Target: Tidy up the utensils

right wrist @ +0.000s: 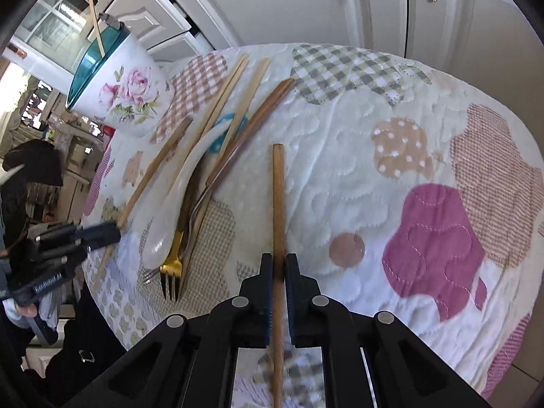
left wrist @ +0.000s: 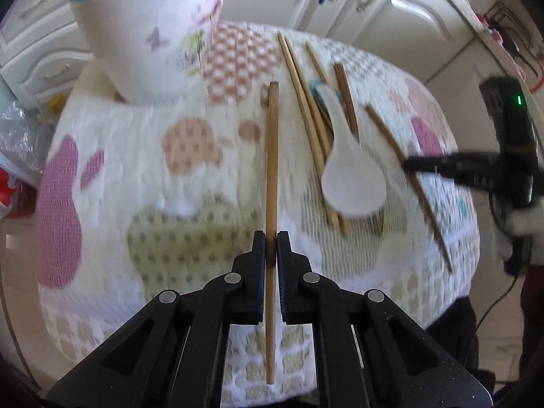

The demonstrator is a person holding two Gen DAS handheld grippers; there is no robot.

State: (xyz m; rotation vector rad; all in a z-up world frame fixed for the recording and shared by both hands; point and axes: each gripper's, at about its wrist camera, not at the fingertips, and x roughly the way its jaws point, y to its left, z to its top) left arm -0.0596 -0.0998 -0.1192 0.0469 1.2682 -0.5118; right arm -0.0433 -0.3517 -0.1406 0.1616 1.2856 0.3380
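Note:
In the left wrist view my left gripper (left wrist: 271, 238) is shut on a pale wooden chopstick (left wrist: 272, 156) lifted over the quilted tablecloth (left wrist: 136, 176). To its right lie several chopsticks (left wrist: 306, 102) under a white ceramic spoon (left wrist: 353, 176). My right gripper (left wrist: 409, 165) comes in from the right, shut on a darker chopstick (left wrist: 384, 132). The right wrist view shows that gripper (right wrist: 278, 258) clamped on its chopstick (right wrist: 278, 197). The pile holds the spoon (right wrist: 180, 197), a gold fork (right wrist: 171, 272) and brown chopsticks (right wrist: 251, 129). The left gripper (right wrist: 114, 233) grips its chopstick (right wrist: 153, 173).
A tall white floral cup (left wrist: 153, 40) (right wrist: 119, 95) with a teal inside stands at the table's far left, with a chopstick (right wrist: 97, 34) in it. White cabinets (right wrist: 306, 6) stand behind. Plastic bags (left wrist: 17, 142) lie beyond the left edge. The cloth's right half (right wrist: 425, 170) is bare.

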